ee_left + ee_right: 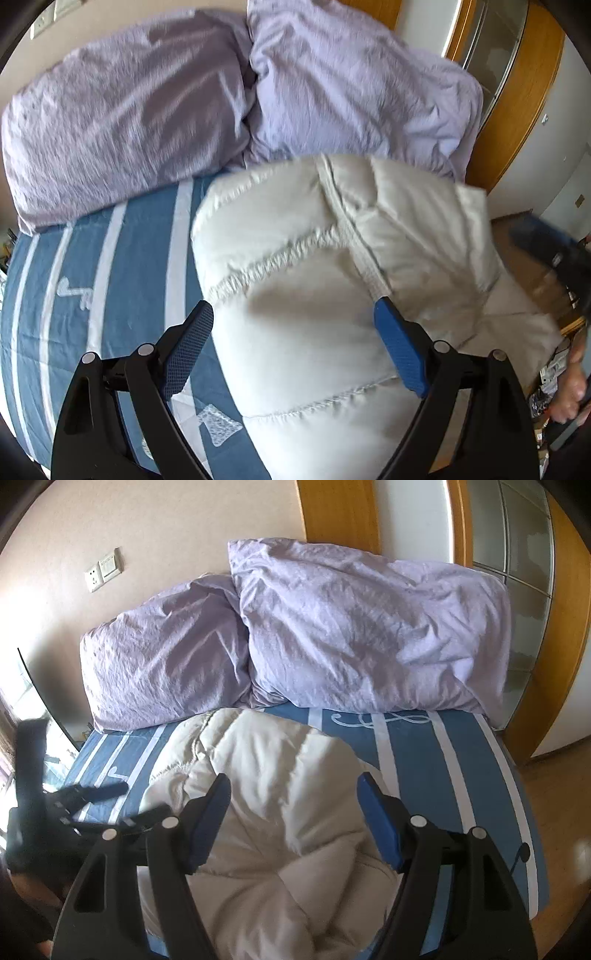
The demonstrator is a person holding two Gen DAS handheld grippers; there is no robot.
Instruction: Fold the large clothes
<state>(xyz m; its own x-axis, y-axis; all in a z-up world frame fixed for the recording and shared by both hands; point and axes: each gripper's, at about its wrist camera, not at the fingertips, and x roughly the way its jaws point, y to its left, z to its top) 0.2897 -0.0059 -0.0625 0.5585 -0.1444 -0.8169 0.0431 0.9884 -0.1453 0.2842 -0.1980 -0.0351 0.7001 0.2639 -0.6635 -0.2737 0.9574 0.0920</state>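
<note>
One white quilted jacket (314, 295) lies bunched on the striped bed (110, 258), below two lilac pillows (258, 635). Left claw (295, 347) and right claw (291, 816) hover wide open, holding nothing. Best: pinch hem corners, spread flat first.

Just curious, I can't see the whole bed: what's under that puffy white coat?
The white coat lies on a blue sheet with white stripes, which shows all around it. Whatever is directly beneath the coat is covered. Two purple pillows sit behind it.
</note>
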